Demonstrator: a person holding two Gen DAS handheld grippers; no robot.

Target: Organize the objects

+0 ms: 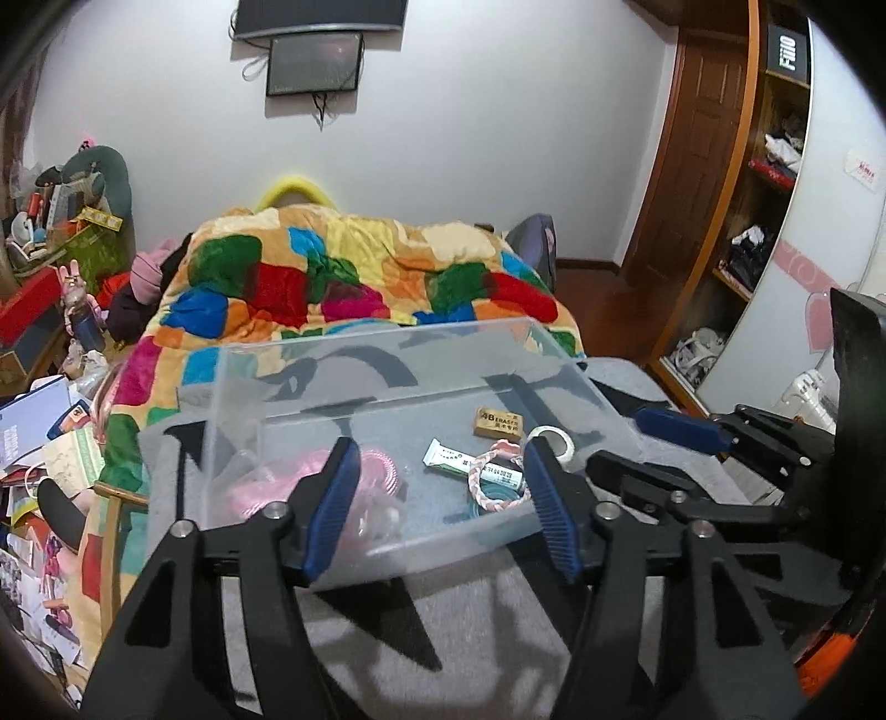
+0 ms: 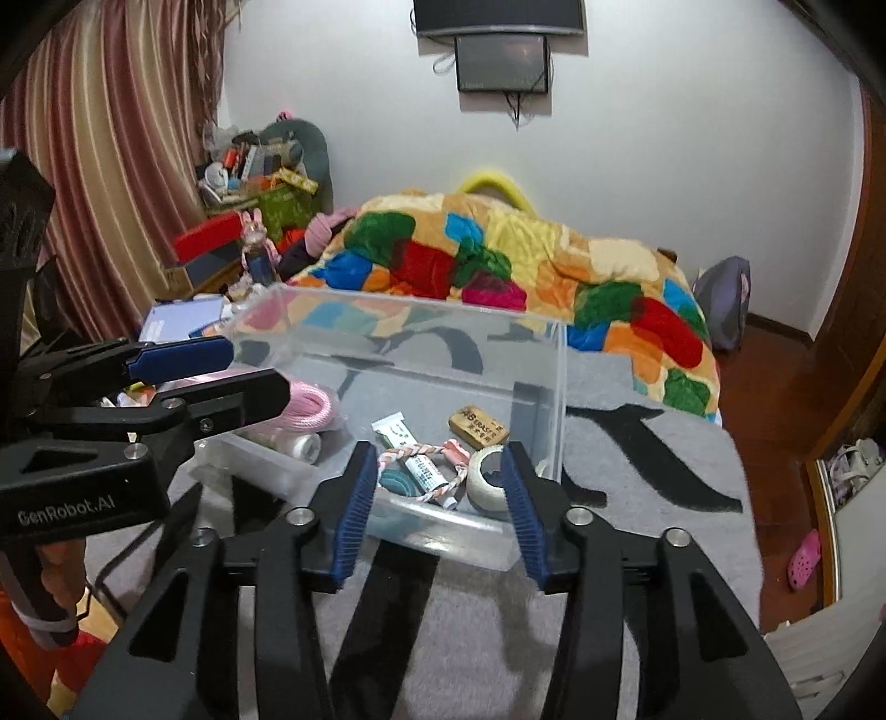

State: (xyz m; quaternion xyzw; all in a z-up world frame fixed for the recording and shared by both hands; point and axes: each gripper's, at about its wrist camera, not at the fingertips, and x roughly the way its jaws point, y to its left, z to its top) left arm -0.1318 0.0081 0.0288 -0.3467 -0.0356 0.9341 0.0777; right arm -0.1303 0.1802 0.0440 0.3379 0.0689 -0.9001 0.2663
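**Both grippers empty, box already loaded**

My left gripper [image 1: 440,501] hung spread wide and held nothing, in front of the near wall of the clear box [image 1: 232,387]. My right gripper [image 2: 437,501] was likewise spread and empty, aimed at the box's near right corner. I judged I kept both back from the rim so the fingers would not knock the light plastic wall.

The box stood on the grey surface [image 2: 637,554], which had large black markings. Everything to be organized looked to be inside it already: an eraser [image 2: 479,427] lay flat near the right wall, a tape roll [image 2: 487,479] rested at the near right corner, a white tube [image 2: 415,459] lay slantwise with a braided loop [image 2: 421,471] draped over it, and a pink cord bundle [image 2: 304,407] sat toward the left. I supposed the small things were grouped right and the bulky cord left to keep them apart.

The eraser read "4B ERASER". My left gripper's body in the right view carried "GenRobot.AI". A black box on the shelf [image 1: 786,52] read "FiiO". The tube's print was too small to read.
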